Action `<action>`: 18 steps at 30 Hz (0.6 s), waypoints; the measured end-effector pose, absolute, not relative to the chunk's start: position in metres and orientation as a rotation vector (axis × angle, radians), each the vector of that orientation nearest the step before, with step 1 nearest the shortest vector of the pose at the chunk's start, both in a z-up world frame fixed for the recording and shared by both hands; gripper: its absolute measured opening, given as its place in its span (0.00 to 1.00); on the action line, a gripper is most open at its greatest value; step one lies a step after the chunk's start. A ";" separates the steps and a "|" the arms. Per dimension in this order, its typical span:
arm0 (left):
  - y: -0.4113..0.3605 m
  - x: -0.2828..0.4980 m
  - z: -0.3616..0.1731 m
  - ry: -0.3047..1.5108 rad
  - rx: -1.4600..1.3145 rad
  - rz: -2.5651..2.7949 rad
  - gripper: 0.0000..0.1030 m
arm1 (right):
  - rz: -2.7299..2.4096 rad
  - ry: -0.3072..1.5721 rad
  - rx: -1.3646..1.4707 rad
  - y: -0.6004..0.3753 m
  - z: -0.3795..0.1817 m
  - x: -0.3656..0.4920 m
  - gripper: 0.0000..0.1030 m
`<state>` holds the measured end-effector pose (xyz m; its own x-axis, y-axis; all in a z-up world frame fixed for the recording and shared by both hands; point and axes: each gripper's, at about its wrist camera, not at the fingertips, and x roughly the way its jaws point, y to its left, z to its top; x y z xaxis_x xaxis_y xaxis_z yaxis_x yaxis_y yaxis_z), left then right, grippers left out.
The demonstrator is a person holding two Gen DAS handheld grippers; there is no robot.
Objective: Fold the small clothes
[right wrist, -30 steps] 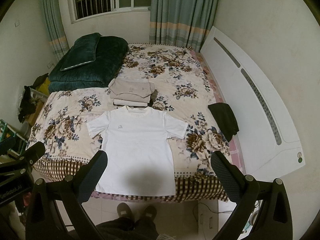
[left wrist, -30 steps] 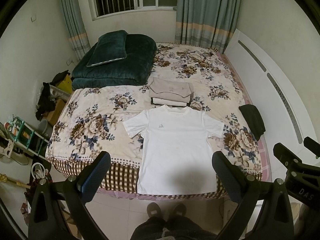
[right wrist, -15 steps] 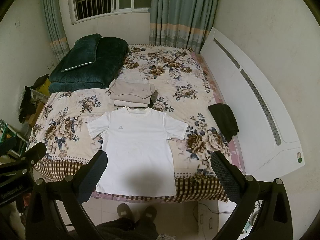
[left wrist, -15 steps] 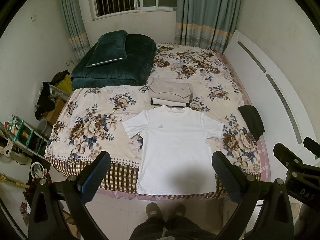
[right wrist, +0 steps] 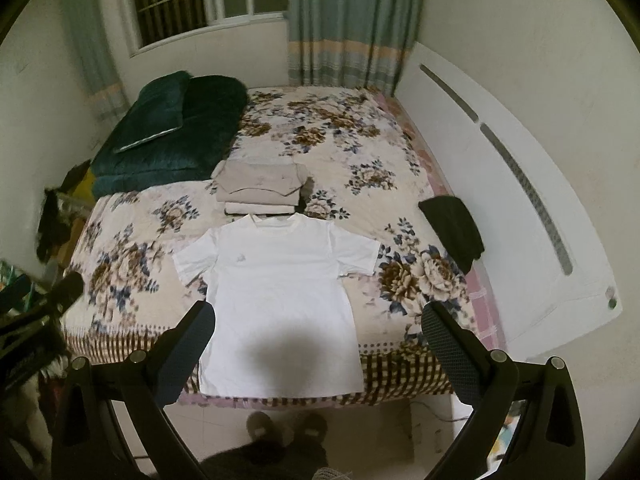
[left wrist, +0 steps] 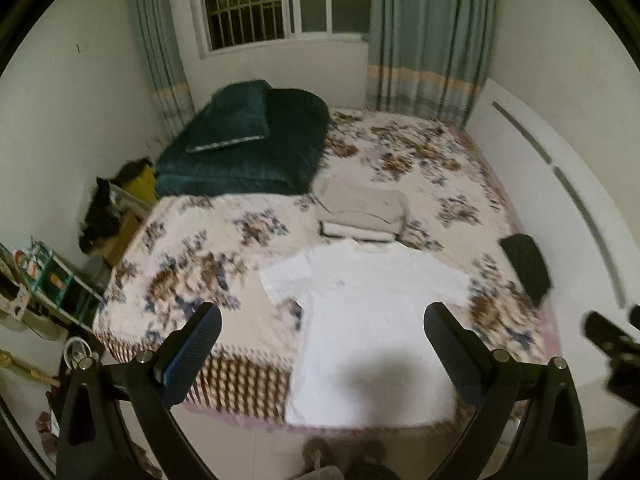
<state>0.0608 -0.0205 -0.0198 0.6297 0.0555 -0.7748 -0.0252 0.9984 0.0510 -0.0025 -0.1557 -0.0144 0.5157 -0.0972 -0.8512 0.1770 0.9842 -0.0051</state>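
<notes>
A white T-shirt (left wrist: 368,320) lies flat, front up, on the near edge of the floral bed (left wrist: 192,264), collar away from me; it also shows in the right wrist view (right wrist: 280,296). Behind its collar sits a stack of folded beige clothes (left wrist: 362,212) (right wrist: 262,188). My left gripper (left wrist: 322,346) is open and empty, held high above the shirt's hem. My right gripper (right wrist: 318,342) is open and empty, also high above the hem. Each gripper shows at the edge of the other's view.
A folded dark green quilt with a pillow (left wrist: 244,144) lies at the bed's far left. A black garment (right wrist: 454,228) hangs over the bed's right edge by the white headboard (right wrist: 520,208). Clutter and a rack (left wrist: 52,280) stand on the floor to the left. My feet (right wrist: 286,426) are at the bed's foot.
Both grippers have moved forward and slightly down toward the bed, so the shirt looks larger. The views are blurred from motion. Both jaws stay open.
</notes>
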 end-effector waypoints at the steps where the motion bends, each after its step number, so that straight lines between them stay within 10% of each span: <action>1: -0.021 0.073 -0.032 0.887 0.046 0.056 1.00 | -0.190 1.027 0.112 -0.162 -0.024 0.010 1.00; 18: -0.034 0.260 -0.335 1.206 0.035 0.246 1.00 | -0.437 1.341 0.570 -0.366 -0.452 0.201 0.87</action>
<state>0.2601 -0.0340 -0.3353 0.3335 0.2070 -0.9197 -0.1701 0.9728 0.1573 0.2007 -0.3656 -0.4516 0.1827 0.0274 -0.9828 0.6008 0.7882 0.1337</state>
